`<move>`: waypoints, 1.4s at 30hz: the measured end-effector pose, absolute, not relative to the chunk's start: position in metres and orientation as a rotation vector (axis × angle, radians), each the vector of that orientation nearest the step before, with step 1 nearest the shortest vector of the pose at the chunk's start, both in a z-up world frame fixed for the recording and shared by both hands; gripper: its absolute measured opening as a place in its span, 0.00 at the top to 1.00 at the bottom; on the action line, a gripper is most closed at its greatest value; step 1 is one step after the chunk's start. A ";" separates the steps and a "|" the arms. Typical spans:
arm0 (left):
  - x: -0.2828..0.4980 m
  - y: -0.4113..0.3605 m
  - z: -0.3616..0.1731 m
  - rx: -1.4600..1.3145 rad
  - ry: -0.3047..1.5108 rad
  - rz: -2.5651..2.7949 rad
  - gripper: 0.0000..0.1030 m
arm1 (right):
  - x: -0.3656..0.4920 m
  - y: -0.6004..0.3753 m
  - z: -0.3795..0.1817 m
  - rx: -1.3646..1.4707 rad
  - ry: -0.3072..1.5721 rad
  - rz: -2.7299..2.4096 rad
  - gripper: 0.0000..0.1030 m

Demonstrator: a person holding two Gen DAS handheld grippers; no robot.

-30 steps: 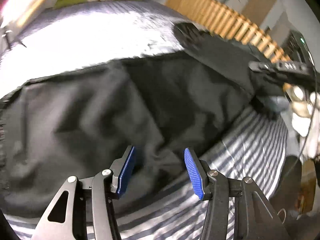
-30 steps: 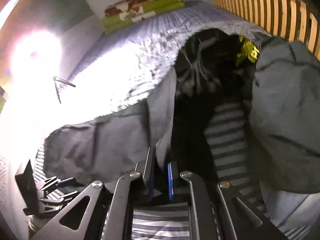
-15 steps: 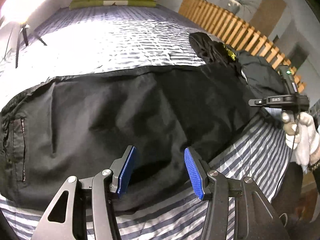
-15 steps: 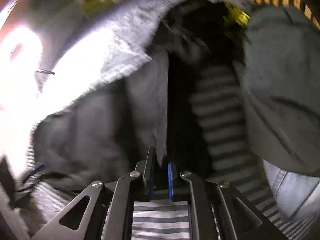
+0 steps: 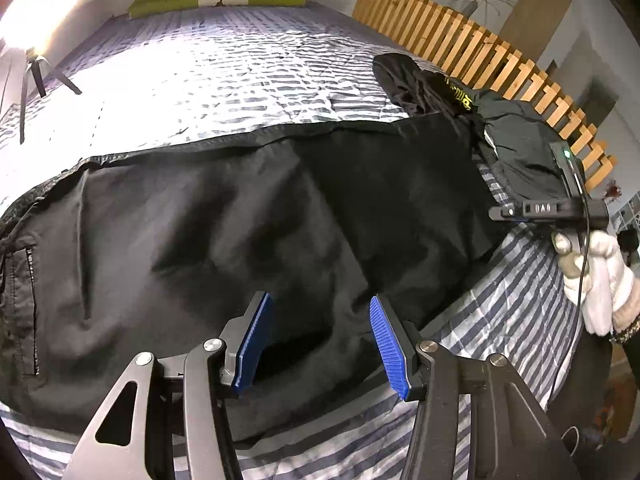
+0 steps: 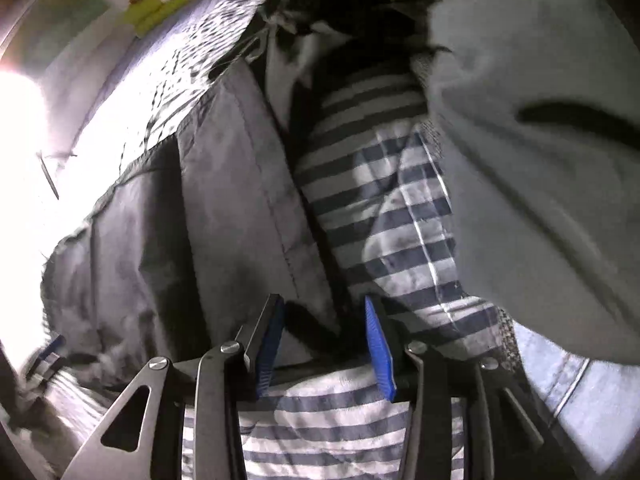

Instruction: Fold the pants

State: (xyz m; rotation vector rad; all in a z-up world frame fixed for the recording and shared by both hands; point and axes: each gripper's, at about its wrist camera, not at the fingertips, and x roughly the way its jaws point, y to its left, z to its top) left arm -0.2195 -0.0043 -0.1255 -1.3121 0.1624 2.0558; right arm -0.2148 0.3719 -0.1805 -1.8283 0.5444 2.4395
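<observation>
Striped bedspread (image 5: 520,312) is carrying black pants (image 5: 240,220), lying flat | left gripper (image 5: 316,340) is hovering above, released | right gripper (image 6: 324,344) is opening over pants hem, pads clear.

Left tongs (image 5: 320,340) & right tongs (image 6: 325,350): black arms, silver screws, ribbed blue pads. Right hand (image 5: 592,276): white glove, prob. knit cuff.

Left gripper (image 5: 318,340) fingers apart, right gripper (image 6: 324,350) fingers opening
</observation>
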 end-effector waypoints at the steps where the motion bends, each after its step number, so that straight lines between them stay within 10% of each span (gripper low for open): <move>1: -0.221 -0.005 -0.126 -1.317 0.161 2.060 0.47 | -0.215 0.364 -0.179 -1.829 0.471 2.453 0.82; 12: -0.229 -0.024 -0.135 -1.359 0.068 2.013 0.47 | -0.203 0.365 -0.107 -1.555 0.728 2.625 0.92; 21: -0.216 -0.010 -0.146 -1.373 0.155 1.981 0.47 | -0.208 0.330 -0.068 -1.530 0.587 2.693 0.92; 33: -0.258 -0.229 -0.061 -1.256 -0.172 2.563 0.46 | -0.241 0.136 0.029 -1.528 0.477 3.134 0.92; 42: -0.249 -0.360 -0.053 -1.277 -0.380 2.749 0.45 | -0.254 -0.102 -0.016 -1.798 0.263 3.327 0.92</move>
